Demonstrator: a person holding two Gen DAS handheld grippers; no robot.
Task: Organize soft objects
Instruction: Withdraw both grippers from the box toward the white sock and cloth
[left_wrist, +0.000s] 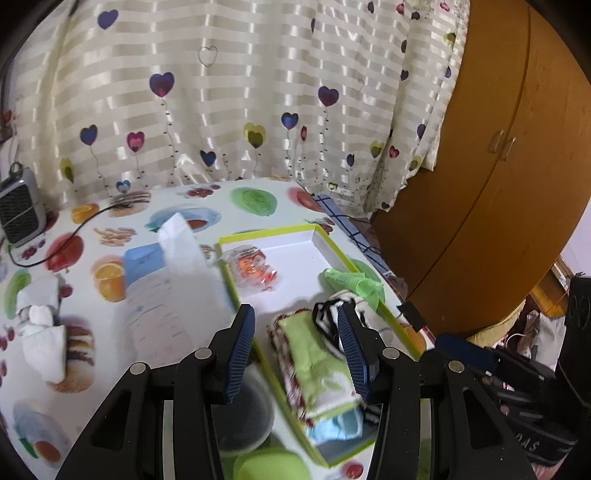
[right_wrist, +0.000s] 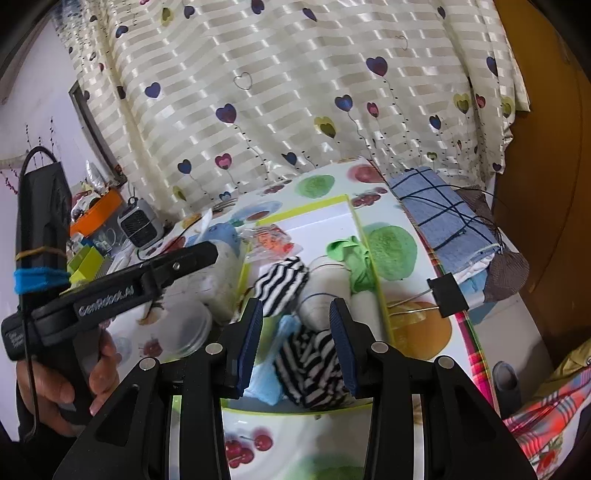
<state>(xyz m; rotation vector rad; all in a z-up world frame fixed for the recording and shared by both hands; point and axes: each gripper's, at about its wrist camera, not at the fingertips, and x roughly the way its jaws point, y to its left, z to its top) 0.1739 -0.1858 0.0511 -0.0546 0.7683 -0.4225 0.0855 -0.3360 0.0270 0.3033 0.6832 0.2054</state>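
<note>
A shallow white box with a lime rim (left_wrist: 334, 245) sits on the fruit-print table. In it lie a green towel with a red-white border (left_wrist: 314, 365), a light blue cloth (left_wrist: 332, 428), a black-and-white striped cloth (left_wrist: 327, 314), a green cloth (left_wrist: 347, 280) and a clear bag of orange items (left_wrist: 255, 267). My left gripper (left_wrist: 297, 332) is open just above the towel and grips nothing. My right gripper (right_wrist: 297, 325) hangs open over the near end of the box (right_wrist: 373, 258). A striped bundle (right_wrist: 310, 362) lies under it, with a white roll (right_wrist: 321, 291) and a second striped roll (right_wrist: 280, 284) just beyond.
White socks (left_wrist: 40, 332) lie at the table's left. A tissue pack (left_wrist: 147, 258), a wipes pack (left_wrist: 159, 314) and a clear round lid (left_wrist: 247, 413) sit left of the box. A small heater (left_wrist: 18, 214) stands far left, a curtain behind, a wooden wardrobe (left_wrist: 498, 184) right.
</note>
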